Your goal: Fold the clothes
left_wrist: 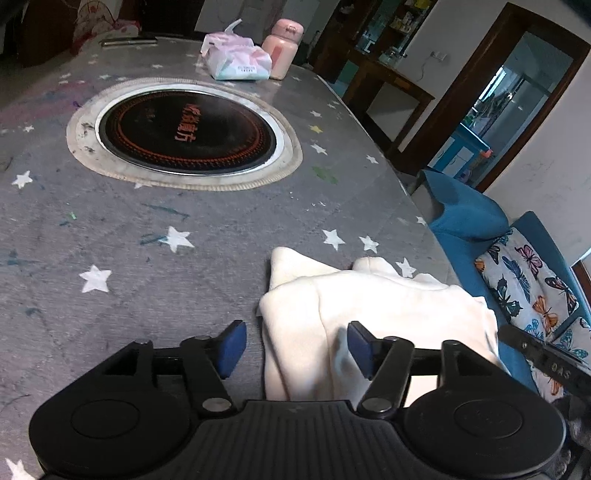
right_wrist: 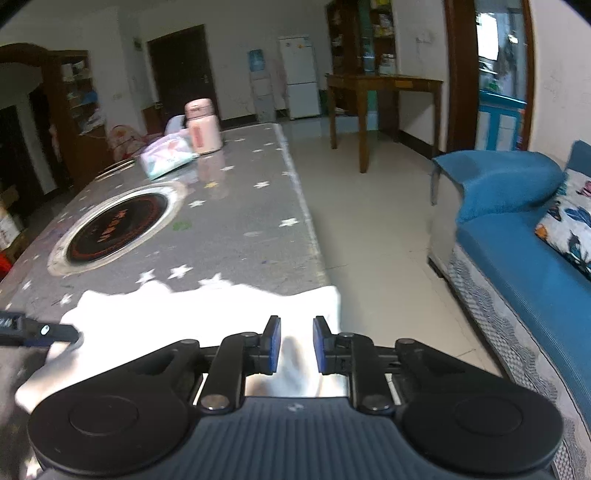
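star-print tablecloth [left_wrist: 129,240] under cream garment [left_wrist: 369,306], blue sofa [right_wrist: 517,240] beside; both jaws gape empty.

It was a home's living and dining room. Ahead of the jaws lay a star-patterned surface [right_wrist: 236,221] with a built-in round cooktop [right_wrist: 118,227]; to their right stood a blue sofa [right_wrist: 517,251] with a butterfly cushion [right_wrist: 570,221], and far ahead a white refrigerator [right_wrist: 299,75] and wooden shelves [right_wrist: 364,35].

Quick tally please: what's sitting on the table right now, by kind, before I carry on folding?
Cream garment: 1
Pink flask: 1
Tissue pack: 1
Dark flat item at the far edge, too small to identify: 1
Built-in round cooktop: 1
Total: 5
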Demonstrator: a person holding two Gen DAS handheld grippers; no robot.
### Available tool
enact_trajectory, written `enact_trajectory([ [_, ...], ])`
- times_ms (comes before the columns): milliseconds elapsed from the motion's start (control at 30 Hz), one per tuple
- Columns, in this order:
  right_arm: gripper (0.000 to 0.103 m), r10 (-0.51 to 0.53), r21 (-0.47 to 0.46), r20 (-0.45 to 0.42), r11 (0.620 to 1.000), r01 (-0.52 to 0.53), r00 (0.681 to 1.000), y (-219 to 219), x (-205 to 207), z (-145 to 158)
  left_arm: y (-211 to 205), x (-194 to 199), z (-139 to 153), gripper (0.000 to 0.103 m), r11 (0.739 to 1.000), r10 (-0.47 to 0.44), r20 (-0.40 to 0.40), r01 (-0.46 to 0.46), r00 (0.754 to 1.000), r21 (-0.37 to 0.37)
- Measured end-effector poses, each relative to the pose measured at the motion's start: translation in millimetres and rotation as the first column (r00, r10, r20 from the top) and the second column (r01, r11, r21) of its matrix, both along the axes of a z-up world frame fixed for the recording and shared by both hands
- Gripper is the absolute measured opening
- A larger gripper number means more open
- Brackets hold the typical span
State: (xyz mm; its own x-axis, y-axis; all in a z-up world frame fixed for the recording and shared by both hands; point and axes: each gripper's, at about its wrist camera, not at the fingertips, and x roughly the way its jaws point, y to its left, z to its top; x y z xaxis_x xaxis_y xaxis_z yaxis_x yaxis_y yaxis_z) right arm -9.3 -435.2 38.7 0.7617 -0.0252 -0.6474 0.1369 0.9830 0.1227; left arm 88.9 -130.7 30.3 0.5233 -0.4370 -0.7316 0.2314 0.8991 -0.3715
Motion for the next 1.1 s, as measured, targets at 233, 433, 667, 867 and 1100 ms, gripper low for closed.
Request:
enact_trajectory([
  [233,0.018,0.091,0.021,-0.035,0.996,-0.09,0.995,19.9,-12.5,-11.9,-4.3,-16.0,1.3,0.079,0.996,-0.037,0.069,0.031,0.997,0.079],
  [433,0.019,0.099,0.025,-0.05,0.995,-0.098,0.994,20.1,-15.5,-17.9,-7.3,-21.4,-2.3,0.085,0.989,-0.059,0.094,0.045,0.994,0.141],
  [667,0.022,0.126,0.021,-0.047,0.992,-0.125,0.991,21.1,-5.6,-4.0,-8.4,-19.2,-1.3,0.089,0.985,-0.064,0.103,0.046,0.993,0.166],
  [867,0.029,0.145,0.012,-0.056,0.989,-0.145,0.988,27.4,11.0,-2.3,-14.3,-7.0,4.7,0.089,0.98,-0.043,0.114,0.019,0.993,0.198],
  [1100,0.034,0.163,0.017,-0.047,0.987,-0.162,0.986,33.8,34.9,-1.4,-25.2,12.6,11.2,0.091,0.973,-0.031,0.128,0.001,0.991,0.231],
])
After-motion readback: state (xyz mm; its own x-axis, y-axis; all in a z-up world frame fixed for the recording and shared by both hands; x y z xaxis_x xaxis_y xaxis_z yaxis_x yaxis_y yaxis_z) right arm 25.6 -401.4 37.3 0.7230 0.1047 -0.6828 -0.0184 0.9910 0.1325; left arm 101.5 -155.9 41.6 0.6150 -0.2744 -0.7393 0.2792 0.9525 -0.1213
